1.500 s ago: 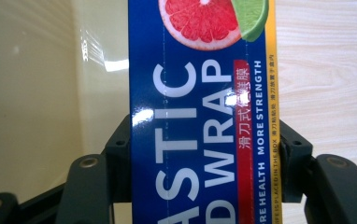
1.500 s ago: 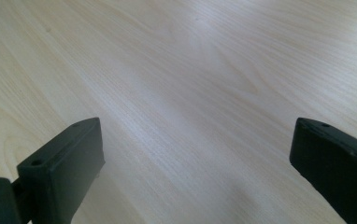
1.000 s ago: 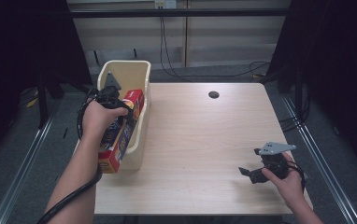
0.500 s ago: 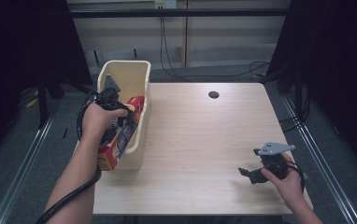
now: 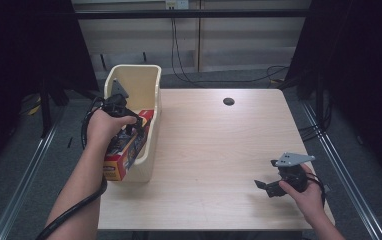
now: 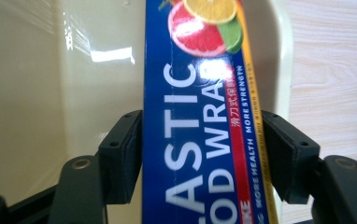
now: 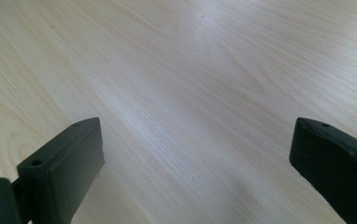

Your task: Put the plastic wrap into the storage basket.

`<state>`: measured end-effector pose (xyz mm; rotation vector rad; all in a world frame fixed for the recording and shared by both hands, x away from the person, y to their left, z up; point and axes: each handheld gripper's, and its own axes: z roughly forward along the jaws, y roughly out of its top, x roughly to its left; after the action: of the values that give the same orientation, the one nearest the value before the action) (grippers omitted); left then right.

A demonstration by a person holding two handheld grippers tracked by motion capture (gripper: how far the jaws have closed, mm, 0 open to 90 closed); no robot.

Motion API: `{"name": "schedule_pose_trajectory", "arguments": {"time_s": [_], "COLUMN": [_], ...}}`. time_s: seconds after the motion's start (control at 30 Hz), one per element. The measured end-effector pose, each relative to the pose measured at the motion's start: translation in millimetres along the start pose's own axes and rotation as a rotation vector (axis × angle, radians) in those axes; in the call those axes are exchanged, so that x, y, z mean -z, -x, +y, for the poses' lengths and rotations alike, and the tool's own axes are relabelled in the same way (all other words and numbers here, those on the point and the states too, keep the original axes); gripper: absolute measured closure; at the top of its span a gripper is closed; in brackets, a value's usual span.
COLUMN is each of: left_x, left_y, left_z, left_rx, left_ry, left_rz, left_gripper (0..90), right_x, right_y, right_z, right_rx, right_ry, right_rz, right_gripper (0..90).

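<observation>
A long box of plastic food wrap [image 5: 124,155], blue and red with citrus fruit printed on it, lies slanted in the cream plastic bin [image 5: 151,85] at the table's left edge. Its near end sticks out over the bin's near rim. My left gripper [image 5: 130,129] is shut on the box, with a jaw pressed to each long side of the box [image 6: 204,140]. Behind the box is the bin's inner wall [image 6: 50,93]. My right gripper [image 5: 265,187] rests low over the table's near right part, open, with bare wood [image 7: 190,93] between its jaws.
The light wooden table [image 5: 219,150] has a round cable hole [image 5: 228,101] near its far edge. Metal rails run along the floor on both sides, and cables hang behind the table. The left gripper's cable trails down past the forearm [image 5: 74,210].
The left hand and the box have shifted slightly, and the box's far end sits a little lower in the bin. The right gripper has stayed where it was.
</observation>
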<state>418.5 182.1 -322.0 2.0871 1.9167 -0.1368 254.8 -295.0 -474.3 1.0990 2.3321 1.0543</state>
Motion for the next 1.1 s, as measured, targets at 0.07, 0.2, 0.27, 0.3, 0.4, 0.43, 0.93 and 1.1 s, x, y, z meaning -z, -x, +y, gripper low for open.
{"name": "schedule_pose_trajectory", "arguments": {"time_s": [0.07, 0.2, 0.27, 0.3, 0.4, 0.43, 0.93, 1.1], "left_x": [12.8, 23.8, 24.9, 25.8, 29.3, 30.5, 42.6, 39.7], "left_y": [-0.5, 3.5, 5.5, 7.2, 8.8, 10.8, 39.5, 50.5], "left_z": [2.2, -0.5, -1.5, -1.8, -1.2, -1.2, 0.6, 0.8], "left_rx": [0.02, 0.0, -0.011, -0.005, -0.015, -0.015, -0.081, -0.099], "left_ry": [0.051, 0.047, 0.058, 0.051, 0.063, 0.071, 0.116, 0.116], "left_rz": [-0.015, -0.046, -0.043, -0.047, -0.046, -0.042, -0.074, -0.093], "left_gripper": [35.3, 37.3, 36.0, 35.9, 35.2, 35.2, 31.4, 29.0], "right_x": [0.3, -0.3, -0.5, -0.6, -0.4, -0.4, -0.7, -0.3], "right_y": [0.2, 0.0, -0.7, -1.1, -2.0, -2.1, -0.9, -0.8], "right_z": [-0.1, 0.2, 0.8, 1.0, 1.2, 1.2, 1.2, 1.4], "right_rx": [-0.001, 0.0, 0.005, 0.007, 0.009, 0.011, 0.005, -0.002], "right_ry": [0.002, 0.001, -0.001, -0.001, 0.001, 0.001, -0.001, 0.001], "right_rz": [0.004, 0.001, 0.002, 0.003, 0.003, 0.006, 0.0, 0.001], "right_gripper": [2.8, 2.8, 2.8, 2.8, 2.8, 2.8, 2.8, 2.8]}}
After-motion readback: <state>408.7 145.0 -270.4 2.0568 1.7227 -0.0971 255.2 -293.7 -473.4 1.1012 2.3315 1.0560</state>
